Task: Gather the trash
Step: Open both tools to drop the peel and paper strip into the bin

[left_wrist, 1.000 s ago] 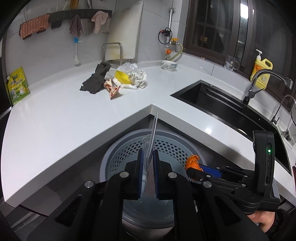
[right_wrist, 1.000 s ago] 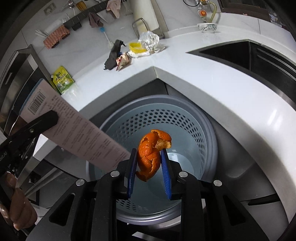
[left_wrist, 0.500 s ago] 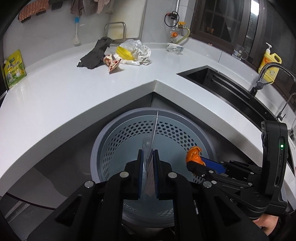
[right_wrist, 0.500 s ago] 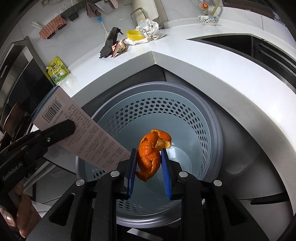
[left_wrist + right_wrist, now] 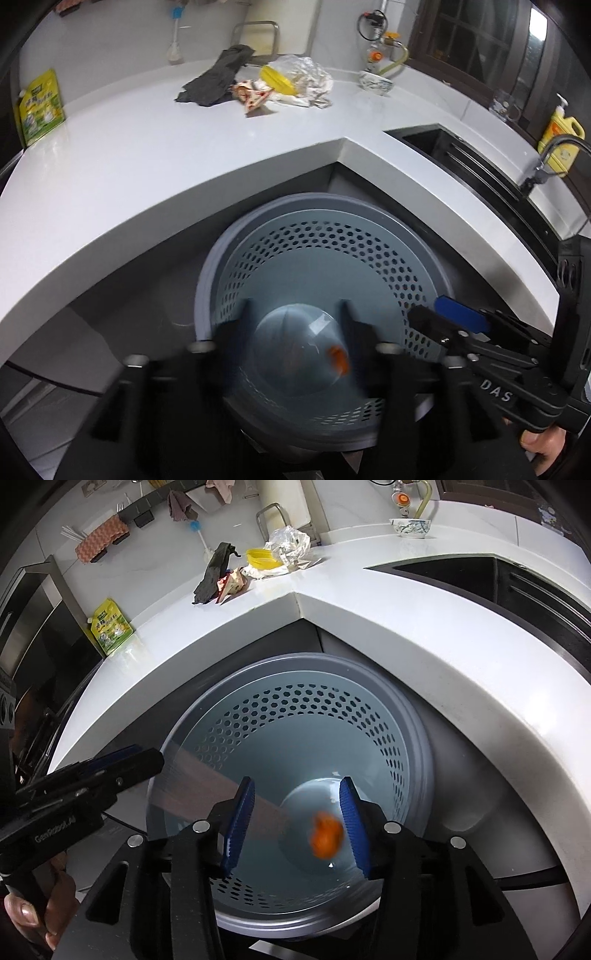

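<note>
Orange peel (image 5: pixel 325 835) is mid-drop, blurred, right below my right gripper (image 5: pixel 295 825) inside the grey bin (image 5: pixel 413 716). Both jaws just popped open. The pink receipt (image 5: pixel 207 775) streaks down from my left gripper (image 5: pixel 291 325), long edge slanting into the bin. Motion blur hides whether either has landed.

White stone counter (image 5: pixel 147 155), L-shaped, with a black recessed sink (image 5: pixel 480 162) on its right run; yellow pump bottle of dish soap (image 5: pixel 561 136) by the curved tap (image 5: pixel 554 147). Green-yellow printed pouch (image 5: pixel 38 107) leans at the far left wall. Small patterned ceramic bowl (image 5: pixel 376 82) sits near the back corner.
</note>
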{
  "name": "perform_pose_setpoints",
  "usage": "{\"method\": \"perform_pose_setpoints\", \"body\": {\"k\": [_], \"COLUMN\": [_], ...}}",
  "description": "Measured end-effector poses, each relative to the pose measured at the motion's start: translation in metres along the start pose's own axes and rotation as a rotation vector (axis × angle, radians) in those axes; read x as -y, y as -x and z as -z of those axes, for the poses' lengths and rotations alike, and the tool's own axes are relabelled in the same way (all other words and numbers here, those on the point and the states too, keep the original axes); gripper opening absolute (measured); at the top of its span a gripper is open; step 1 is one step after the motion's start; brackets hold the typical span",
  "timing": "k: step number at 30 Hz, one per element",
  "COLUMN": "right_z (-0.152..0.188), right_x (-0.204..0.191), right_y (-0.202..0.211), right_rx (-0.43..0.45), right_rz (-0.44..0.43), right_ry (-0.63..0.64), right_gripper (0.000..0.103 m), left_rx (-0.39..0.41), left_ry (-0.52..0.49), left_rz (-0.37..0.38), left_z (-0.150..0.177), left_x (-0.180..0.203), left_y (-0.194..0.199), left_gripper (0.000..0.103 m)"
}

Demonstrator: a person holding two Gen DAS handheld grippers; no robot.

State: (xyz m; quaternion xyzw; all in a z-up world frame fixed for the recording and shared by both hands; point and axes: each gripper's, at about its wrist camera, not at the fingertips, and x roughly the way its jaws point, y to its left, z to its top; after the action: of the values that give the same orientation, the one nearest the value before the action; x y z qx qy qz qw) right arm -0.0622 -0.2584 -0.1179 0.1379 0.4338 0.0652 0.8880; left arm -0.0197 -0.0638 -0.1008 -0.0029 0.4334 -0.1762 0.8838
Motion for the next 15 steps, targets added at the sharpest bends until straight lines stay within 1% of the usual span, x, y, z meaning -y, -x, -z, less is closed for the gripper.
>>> {"method": "perform_pose_setpoints", "body": {"k": [1,8,10,13,15], "right_z": [0.0,0.0007,0.0009,0.0011,0.0011], "right_x": [0.0004,0.0004,0.0004,0.0015,0.001], "right_y": [0.0003,0.0013,0.0014,0.0022,0.0039], "right_rx": [0.001,0.004,0.006,0.007,0.011], "right_rz": [0.0,-0.001,-0.004,-0.008,-0.011], "right_ry": [-0.002,-0.005,-0.006,-0.009,-0.01], "right_gripper": [0.046,0.046,0.046,0.047,0.051], "left_rx": [0.013,0.012,0.016,0.038,0.055], "left_ry": [0.008,0.021,0.022,0.024,0.029], "left_rz": [-0.005,-0.017,-0.022,-0.035,-0.039], "left_z": [0.0003,0.0001,0.0001,-0.0018,-0.0032], "left_x": [-0.002,-0.0071,-0.0079,-0.0095,-0.0113], "left_y": [0.0018,0.001,0.0018,0.0049,0.0084], "left_gripper": [0.069,0.07,0.073,0.081,0.087]}}
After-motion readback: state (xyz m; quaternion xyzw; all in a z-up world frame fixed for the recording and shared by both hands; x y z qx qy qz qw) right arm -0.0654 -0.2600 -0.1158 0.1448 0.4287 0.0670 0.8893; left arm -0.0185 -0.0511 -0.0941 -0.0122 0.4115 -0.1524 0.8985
